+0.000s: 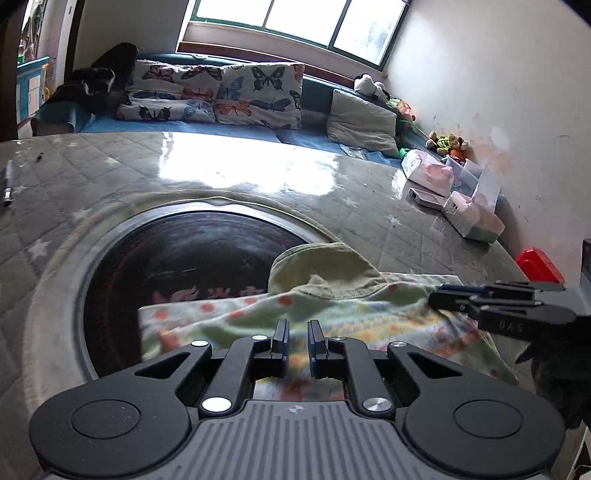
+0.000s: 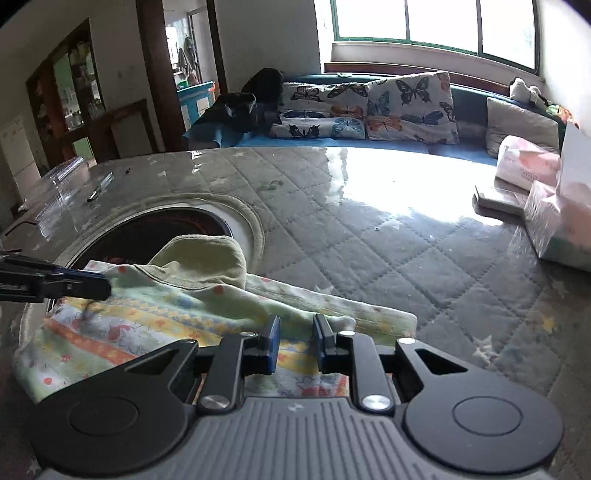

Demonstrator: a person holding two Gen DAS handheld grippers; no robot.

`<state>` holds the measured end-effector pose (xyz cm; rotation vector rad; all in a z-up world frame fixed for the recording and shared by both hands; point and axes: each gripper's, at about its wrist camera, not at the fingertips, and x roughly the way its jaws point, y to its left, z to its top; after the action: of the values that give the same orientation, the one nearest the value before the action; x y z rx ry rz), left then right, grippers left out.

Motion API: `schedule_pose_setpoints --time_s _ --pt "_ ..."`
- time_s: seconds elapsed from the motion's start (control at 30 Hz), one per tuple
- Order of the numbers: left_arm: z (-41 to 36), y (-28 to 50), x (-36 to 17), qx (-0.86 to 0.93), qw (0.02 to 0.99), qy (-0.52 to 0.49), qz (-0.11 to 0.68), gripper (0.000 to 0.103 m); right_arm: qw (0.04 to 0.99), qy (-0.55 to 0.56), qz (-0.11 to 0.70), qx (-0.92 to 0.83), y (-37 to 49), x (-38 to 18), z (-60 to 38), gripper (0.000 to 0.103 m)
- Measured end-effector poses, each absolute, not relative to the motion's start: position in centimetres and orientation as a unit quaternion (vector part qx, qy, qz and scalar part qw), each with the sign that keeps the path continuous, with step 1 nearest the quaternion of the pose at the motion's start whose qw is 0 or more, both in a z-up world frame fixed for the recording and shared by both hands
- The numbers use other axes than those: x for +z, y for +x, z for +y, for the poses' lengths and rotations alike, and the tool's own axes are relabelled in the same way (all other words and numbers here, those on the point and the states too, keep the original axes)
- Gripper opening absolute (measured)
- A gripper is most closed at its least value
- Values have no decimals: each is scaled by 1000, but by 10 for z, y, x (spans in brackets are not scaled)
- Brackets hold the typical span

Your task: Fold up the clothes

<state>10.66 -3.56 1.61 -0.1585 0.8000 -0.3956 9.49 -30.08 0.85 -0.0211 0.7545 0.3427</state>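
Just under the left gripper point(image 1: 297, 341), whose jaws stand a small gap apart with nothing between them, lies a child's garment point(image 1: 332, 317): pale green cloth with orange dots, bands of yellow, orange and blue print, and a plain olive-green part point(image 1: 325, 269) bunched up on its far side. Beneath the right gripper point(image 2: 295, 341), also parted and empty, the same garment point(image 2: 155, 317) spreads flat and rumpled, one long piece point(image 2: 332, 302) stretching out past the fingertips to that gripper's right. Beyond the cloth on the left gripper's side is a round dark plate point(image 1: 177, 266) set into the table point(image 1: 258, 166), which wears a grey quilted cover with stars under shiny plastic. Farther off, boxes point(image 1: 454, 192) sit to the right, and past the table's edge butterfly cushions point(image 1: 221, 92) lean under a window point(image 1: 295, 18).
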Motion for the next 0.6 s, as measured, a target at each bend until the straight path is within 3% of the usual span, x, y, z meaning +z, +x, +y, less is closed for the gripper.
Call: schedule_pose_setpoints --time_s 0.17,0.37,0.43,0.5,0.6 --pt "-39 119 12 -191 897 -75 391 12 917 -18 356 179 94 18 -291 19" --pt "-38 126 9 -180 898 -78 394 15 912 -27 361 193 103 14 -272 28" --pt "-37 126 9 -177 898 -78 395 22 912 -28 363 189 105 11 -270 33" --pt "-35 124 11 -175 899 -77 394 39 914 -27 360 186 103 10 -271 40" --pt "-34 120 14 -172 902 -73 388 46 918 -25 352 183 96 14 -273 47"
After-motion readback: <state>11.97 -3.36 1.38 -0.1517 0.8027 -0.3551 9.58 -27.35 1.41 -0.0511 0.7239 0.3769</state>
